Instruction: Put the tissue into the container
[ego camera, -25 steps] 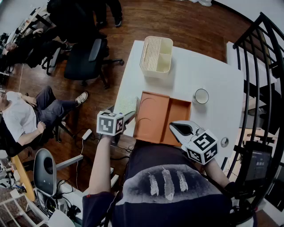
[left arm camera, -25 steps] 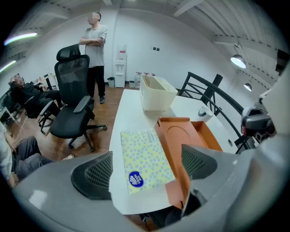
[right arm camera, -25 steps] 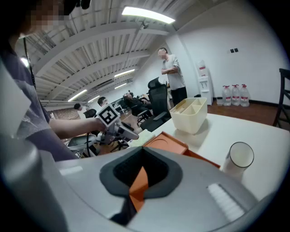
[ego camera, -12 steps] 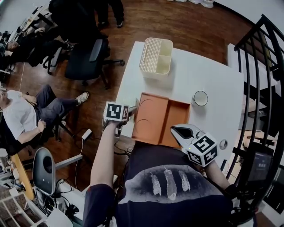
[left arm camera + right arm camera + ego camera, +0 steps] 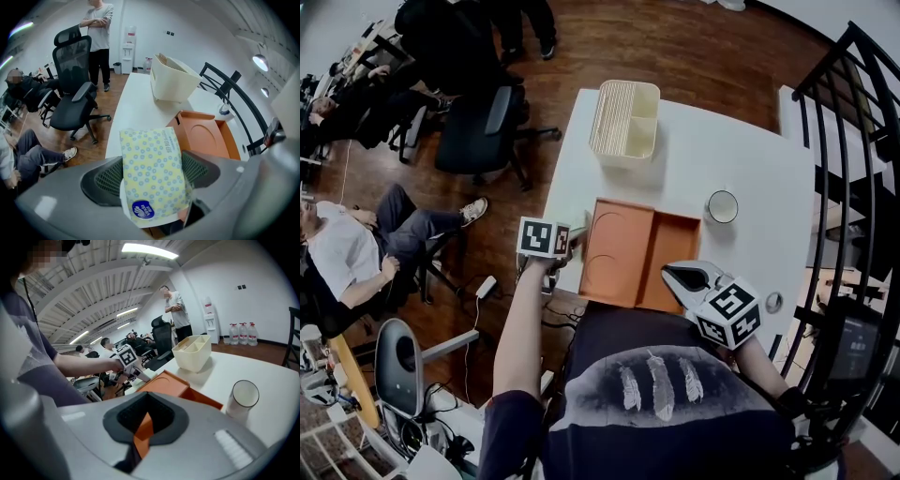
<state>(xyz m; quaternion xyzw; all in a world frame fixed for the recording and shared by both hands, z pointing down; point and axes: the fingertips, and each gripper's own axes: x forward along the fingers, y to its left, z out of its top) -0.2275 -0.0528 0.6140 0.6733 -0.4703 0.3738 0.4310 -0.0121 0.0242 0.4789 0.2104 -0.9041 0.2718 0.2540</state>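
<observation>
Tissue pack [image 5: 151, 173]: is lying lengthwise between the left gripper's jaws, yellow with small blue rings and a round blue sticker at its near end. It is sitting over the near left edge of the table, just beside the orange tray and well apart from the container. Whether it is resting on the table or lifted off it cannot be told.
Left gripper [image 5: 575, 239]: is reaching in over the table's left edge with its marker cube facing up. Its jaws are closing, and the ribbed pads are meeting the pack's two long sides.
Right gripper [image 5: 670, 274]: is hovering over the near right corner of the orange tray. Its jaws are pressing almost together, leaving a narrow slit with nothing in it; only the tray is showing through.
Container [image 5: 625, 120]: is standing at the far left edge of the table, cream-coloured, open at the top and divided inside.
Orange tray [image 5: 639, 251]: is lying at the near edge of the table between the two grippers, with a wide part on the left and a narrower part on the right.
Cup [image 5: 722, 206]: is standing upright to the right of the tray, apart from it.
Table [image 5: 731, 159]: is carrying the container, tray and cup on its white top.
Surroundings: an office chair [image 5: 483, 127] is standing on the wooden floor left of the table, and a seated person [image 5: 356, 248] is resting further left.
</observation>
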